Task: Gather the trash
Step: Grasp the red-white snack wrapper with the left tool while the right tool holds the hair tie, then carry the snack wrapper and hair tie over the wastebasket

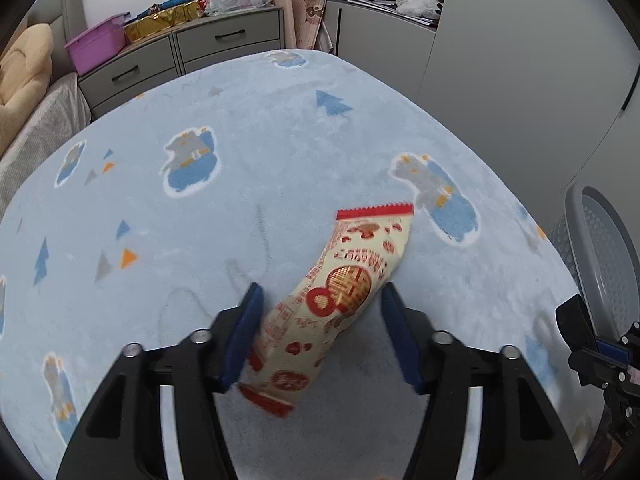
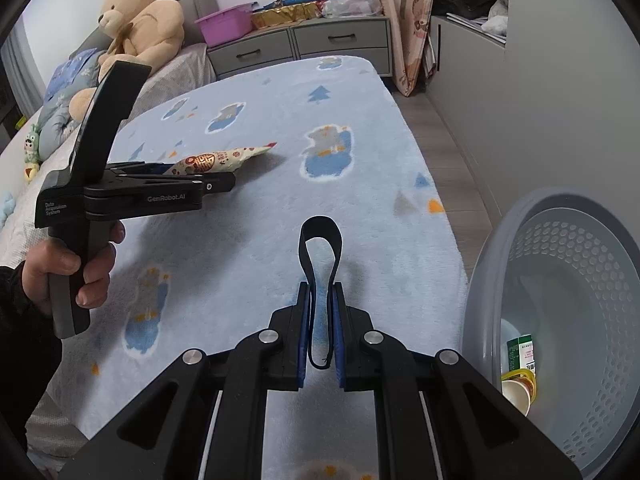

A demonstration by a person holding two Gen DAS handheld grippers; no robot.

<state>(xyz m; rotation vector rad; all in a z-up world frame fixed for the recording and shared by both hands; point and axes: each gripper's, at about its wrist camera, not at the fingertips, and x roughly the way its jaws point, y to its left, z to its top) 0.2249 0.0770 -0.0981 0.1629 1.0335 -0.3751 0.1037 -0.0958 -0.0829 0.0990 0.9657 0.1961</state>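
The snack wrapper [image 1: 340, 304] lies on the light blue blanket [image 1: 240, 208] between the two blue pads of the left hand-held gripper [image 1: 320, 300]. Its lower end reaches back between the jaws, and its serrated top end points away and to the right. The left pad [image 1: 244, 332] touches or overlaps the wrapper's edge; the right pad [image 1: 396, 328] stands just beside it, and contact there cannot be confirmed. The jaws stand partly open around the wrapper, with no firm clamp visible.

In the right wrist view, the left hand-held gripper [image 2: 224, 178] is held by a hand [image 2: 72, 268] in a dark sleeve, with the wrapper [image 2: 220, 162] projecting forward from its jaws, low over the blanket.

The wrapper is cream-coloured with red print, a round red and orange emblem near the middle, and red serrated seals at both ends. It is puffed and slightly bent.

The right hand-held gripper [image 2: 320, 320] is closed on a dark strap loop [image 2: 320, 248], which rises upright from between its pads.

The blanket [image 2: 360, 184] covers a bed and is flat and open around the wrapper. Its right edge drops to a wooden floor [image 2: 440, 128] beside a grey cabinet wall [image 2: 560, 100]. A grey perforated basket [image 2: 576, 288] stands just off that edge, close to the right hand-held gripper, and holds a paper cup [image 2: 516, 394] and a green carton [image 2: 522, 352]. A teddy bear [image 2: 136, 20] sits far to the left, and a chest of drawers [image 2: 320, 46] stands beyond the far edge.
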